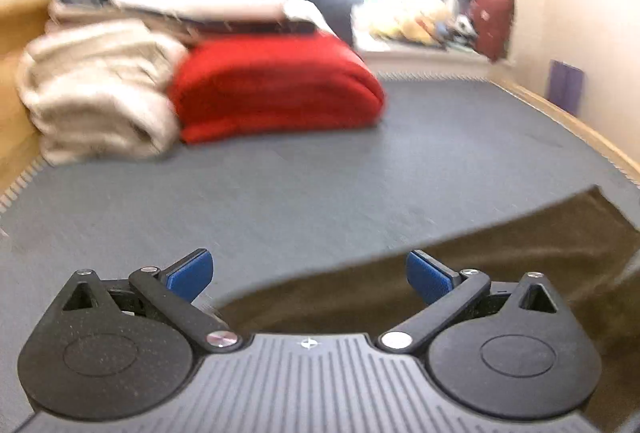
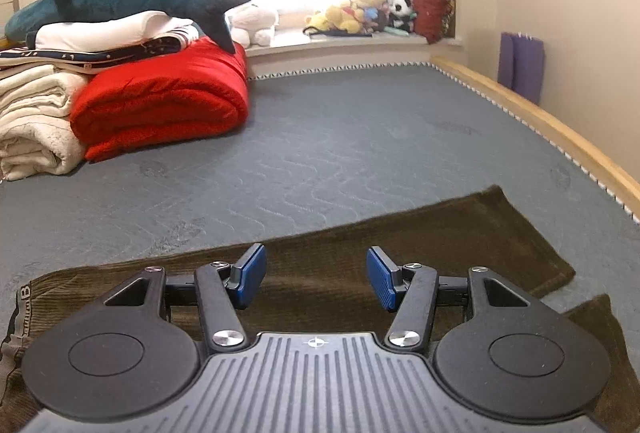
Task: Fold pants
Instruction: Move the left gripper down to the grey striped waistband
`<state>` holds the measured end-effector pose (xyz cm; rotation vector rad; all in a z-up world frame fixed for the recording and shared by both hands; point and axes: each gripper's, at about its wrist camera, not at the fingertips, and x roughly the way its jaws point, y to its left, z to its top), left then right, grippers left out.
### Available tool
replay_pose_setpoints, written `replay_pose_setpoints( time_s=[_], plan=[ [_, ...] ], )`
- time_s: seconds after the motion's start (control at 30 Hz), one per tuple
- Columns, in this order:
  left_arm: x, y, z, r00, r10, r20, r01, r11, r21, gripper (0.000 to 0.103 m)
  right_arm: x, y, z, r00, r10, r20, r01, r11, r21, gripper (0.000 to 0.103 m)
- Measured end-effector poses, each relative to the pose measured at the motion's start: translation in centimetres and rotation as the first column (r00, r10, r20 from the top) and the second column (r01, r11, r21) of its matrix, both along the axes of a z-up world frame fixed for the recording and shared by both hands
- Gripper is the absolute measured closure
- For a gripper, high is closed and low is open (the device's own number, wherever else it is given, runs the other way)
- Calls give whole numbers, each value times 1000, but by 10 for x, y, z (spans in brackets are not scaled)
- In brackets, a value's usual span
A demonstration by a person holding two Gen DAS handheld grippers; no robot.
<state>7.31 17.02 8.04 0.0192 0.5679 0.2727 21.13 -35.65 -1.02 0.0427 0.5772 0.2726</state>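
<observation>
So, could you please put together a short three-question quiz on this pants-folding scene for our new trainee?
1. True or false: the right gripper is clamped on the brown pants.
2. Multiple choice: what lies on top of the folded pile at the far left of the mattress? A) a plush shark B) a laptop C) a pair of shoes
3. Short answer: what colour is the folded blanket beside the cream towels?

Key:
1. False. Its jaws stand open above the pants, with nothing between the pads.
2. A, the plush shark.
3. Red; the red blanket lies right against the towels.
</observation>
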Motion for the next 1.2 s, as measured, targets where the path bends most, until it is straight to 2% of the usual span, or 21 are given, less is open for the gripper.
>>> replay_pose_setpoints(
  time_s=[0.07, 0.13, 0.17, 0.23, 0.27, 0.3, 0.4, 0.43, 0.5, 0.57, 0.6, 0.63, 0.67, 0.73, 0.8, 0.83, 0.9, 0.93, 0.97, 1.13, 1.2],
  plan=[
    [-9, 4, -3, 995, 48, 86, -54, 996, 66, 0, -2, 5, 1, 1000, -3, 28, 3, 1000, -2, 45],
    [-16, 14, -16, 987, 88, 136, -99, 992, 79, 0, -3, 10, 2, 999, -12, 50, 12, 1000, -10, 45],
    [-13, 21, -22, 988, 112, 104, -118, 991, 57, 0, -4, 12, 2, 998, -16, 60, 17, 1000, -16, 45],
    [2, 40, -27, 980, 198, 0, -198, 979, -57, 0, -3, 16, 1, 997, -21, 71, 23, 999, -29, 42],
    [6, 49, -28, 974, 225, -7, -225, 969, -105, 0, -3, 18, 0, 997, -20, 75, 23, 999, -36, 42],
    [10, 54, -29, 972, 236, -4, -235, 965, -116, 0, -2, 19, -1, 997, -20, 79, 23, 999, -43, 42],
    [23, 66, -34, 972, 236, -16, -236, 970, -51, 0, 2, 18, -3, 996, -36, 76, 40, 998, -52, 42],
    [28, 76, -35, 977, 213, -27, -214, 974, -79, 1, 4, 17, -4, 997, -38, 68, 41, 998, -41, 42],
    [34, 100, -37, 982, 185, -39, -189, 967, -173, 17, 7, 16, -5, 998, -41, 50, 43, 999, -30, 42],
    [39, 124, -50, 983, 169, -69, -181, 949, -259, 59, 10, 16, -5, 998, -38, 44, 39, 999, -18, 43],
    [42, 135, -56, 981, 171, -90, -190, 939, -288, 70, 10, 16, -5, 999, -31, 43, 32, 999, -7, 45],
    [44, 149, -64, 978, 172, -114, -200, 929, -311, 89, 10, 16, -4, 999, -28, 41, 28, 1000, 1, 46],
    [48, 155, -71, 977, 162, -136, -199, 922, -332, 92, 11, 16, -3, 999, -28, 43, 27, 1000, 4, 46],
    [58, 165, -83, 975, 136, -174, -190, 918, -348, 92, 12, 16, -2, 998, -23, 50, 23, 1000, 10, 56],
    [70, 166, -97, 970, 123, -208, -189, 923, -335, 91, 13, 17, -1, 999, -13, 53, 12, 1000, 22, 59],
    [73, 166, -103, 968, 113, -222, -184, 925, -331, 87, 14, 17, -1, 999, -8, 52, 6, 1000, 29, 59],
    [82, 163, -113, 967, 90, -240, -169, 927, -334, 71, 16, 18, -1, 999, 3, 48, -5, 999, 37, 60],
    [86, 161, -119, 966, 80, -245, -162, 928, -334, 53, 17, 20, -2, 999, 9, 44, -10, 999, 35, 59],
    [90, 160, -123, 966, 70, -249, -154, 930, -335, 41, 18, 21, -3, 999, 15, 40, -16, 999, 31, 59],
    [108, 165, -151, 956, 43, -291, -140, 936, -323, 20, 24, 30, -7, 999, 44, 16, -44, 999, 5, 59],
    [115, 169, -162, 951, 43, -307, -147, 935, -322, 18, 26, 32, -8, 999, 52, 11, -52, 999, -5, 59]
  ],
)
